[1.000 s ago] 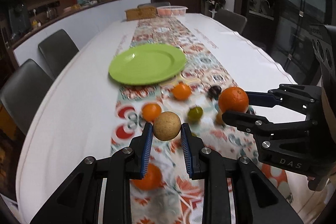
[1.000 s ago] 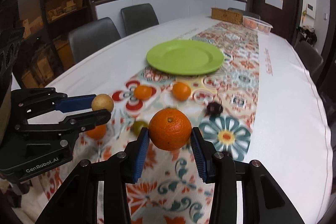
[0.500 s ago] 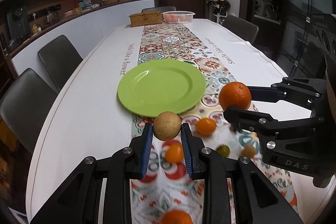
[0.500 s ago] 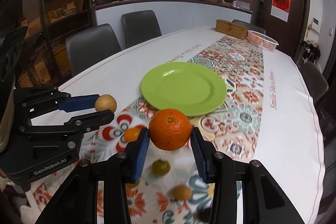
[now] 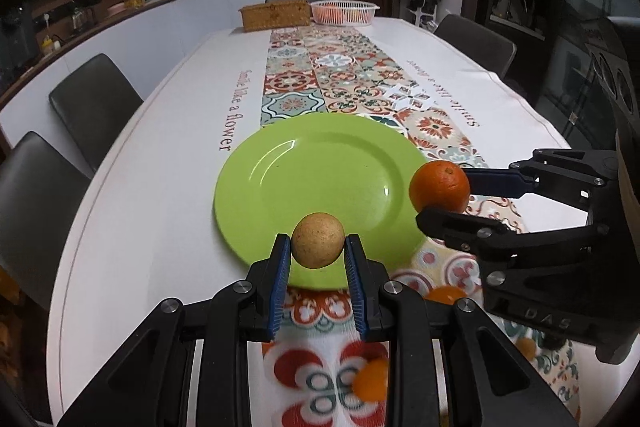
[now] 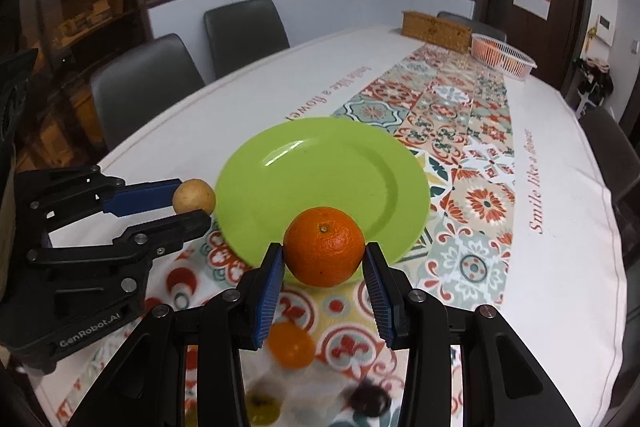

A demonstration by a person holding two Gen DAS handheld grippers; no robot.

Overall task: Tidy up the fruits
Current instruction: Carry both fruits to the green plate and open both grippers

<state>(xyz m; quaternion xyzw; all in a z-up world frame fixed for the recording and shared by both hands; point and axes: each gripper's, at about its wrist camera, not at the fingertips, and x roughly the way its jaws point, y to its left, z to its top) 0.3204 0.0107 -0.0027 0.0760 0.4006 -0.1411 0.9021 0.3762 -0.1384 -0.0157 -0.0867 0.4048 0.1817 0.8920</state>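
I see the green plate [image 5: 320,171] just ahead of both sets of jaws. My right gripper [image 6: 325,263] clamps an orange [image 6: 324,247]; my left gripper [image 5: 318,255] clamps a small tan fruit [image 5: 318,246].

Glossy green plate [image 5: 320,171], dimpled orange [image 6: 324,253], printed cloth runner [image 5: 344,75]

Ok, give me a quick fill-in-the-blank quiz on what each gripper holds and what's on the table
The left gripper is shut on a ____ round fruit.
The right gripper is shut on an ____.
The plate ahead of both grippers is ____ in colour.
The plate has ____ fruit on it.

Missing words: tan; orange; green; no
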